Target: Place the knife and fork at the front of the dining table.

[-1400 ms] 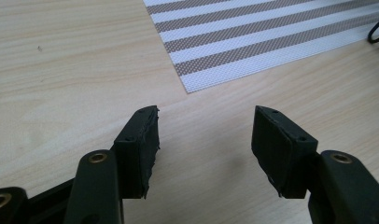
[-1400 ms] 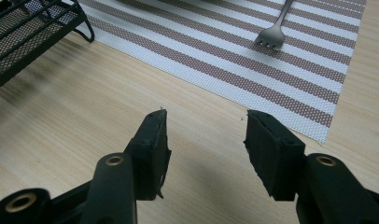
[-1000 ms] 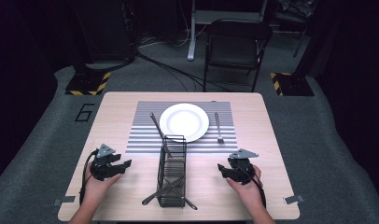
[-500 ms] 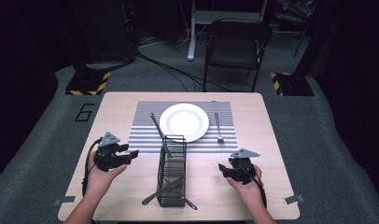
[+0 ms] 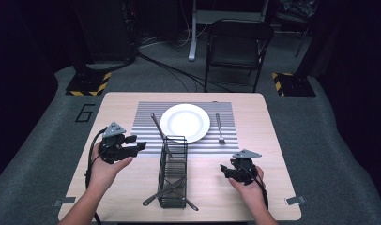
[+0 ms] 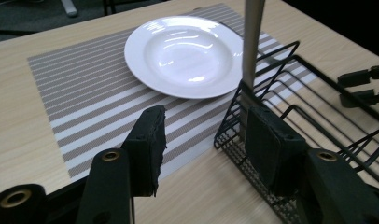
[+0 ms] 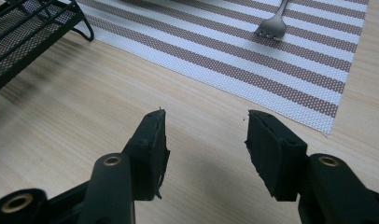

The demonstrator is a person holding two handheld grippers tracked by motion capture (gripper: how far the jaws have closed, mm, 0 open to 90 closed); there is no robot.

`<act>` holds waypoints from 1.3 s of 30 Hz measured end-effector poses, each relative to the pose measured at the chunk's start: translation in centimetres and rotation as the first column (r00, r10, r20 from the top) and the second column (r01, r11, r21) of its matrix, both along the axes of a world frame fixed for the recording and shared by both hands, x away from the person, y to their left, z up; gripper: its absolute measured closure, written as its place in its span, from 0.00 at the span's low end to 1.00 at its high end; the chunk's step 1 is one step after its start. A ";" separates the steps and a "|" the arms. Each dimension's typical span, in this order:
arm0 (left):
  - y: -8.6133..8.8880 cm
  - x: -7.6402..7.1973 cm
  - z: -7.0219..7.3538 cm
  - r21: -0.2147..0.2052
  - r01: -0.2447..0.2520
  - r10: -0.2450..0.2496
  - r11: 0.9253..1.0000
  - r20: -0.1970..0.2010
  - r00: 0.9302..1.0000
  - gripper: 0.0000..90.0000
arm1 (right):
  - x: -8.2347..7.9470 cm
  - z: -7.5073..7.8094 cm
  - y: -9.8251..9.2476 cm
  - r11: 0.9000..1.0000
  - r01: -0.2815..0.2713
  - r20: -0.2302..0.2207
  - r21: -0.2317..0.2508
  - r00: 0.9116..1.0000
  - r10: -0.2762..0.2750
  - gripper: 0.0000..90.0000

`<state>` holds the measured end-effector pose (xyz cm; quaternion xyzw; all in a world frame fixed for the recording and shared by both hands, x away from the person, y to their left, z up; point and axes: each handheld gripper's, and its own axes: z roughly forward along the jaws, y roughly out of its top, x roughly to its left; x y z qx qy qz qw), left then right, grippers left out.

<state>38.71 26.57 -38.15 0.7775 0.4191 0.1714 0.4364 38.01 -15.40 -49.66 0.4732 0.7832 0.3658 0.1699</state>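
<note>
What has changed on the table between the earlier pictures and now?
The left hand-held gripper has lifted off the table and moved toward the wire basket; its jaws have just been closing, with nothing between them. The right hand-held gripper, plate, fork and basket stayed put.

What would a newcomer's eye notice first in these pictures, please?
Probably the white plate, bright on the striped placemat at the far middle of the table, with a fork lying on the mat to its right. Next comes the black wire basket in front of the plate, with cutlery lying in it and a long utensil leaning out of its far end. The left gripper is lifted beside the basket, jaws apart and empty.
</note>
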 end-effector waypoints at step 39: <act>-6.3 3.7 -1.2 0.000 0.055 -0.055 0.998 -0.011 0.998 0.78 | 0.4 -0.2 -0.9 0.999 0.024 -0.014 0.025 1.000 -0.024 0.53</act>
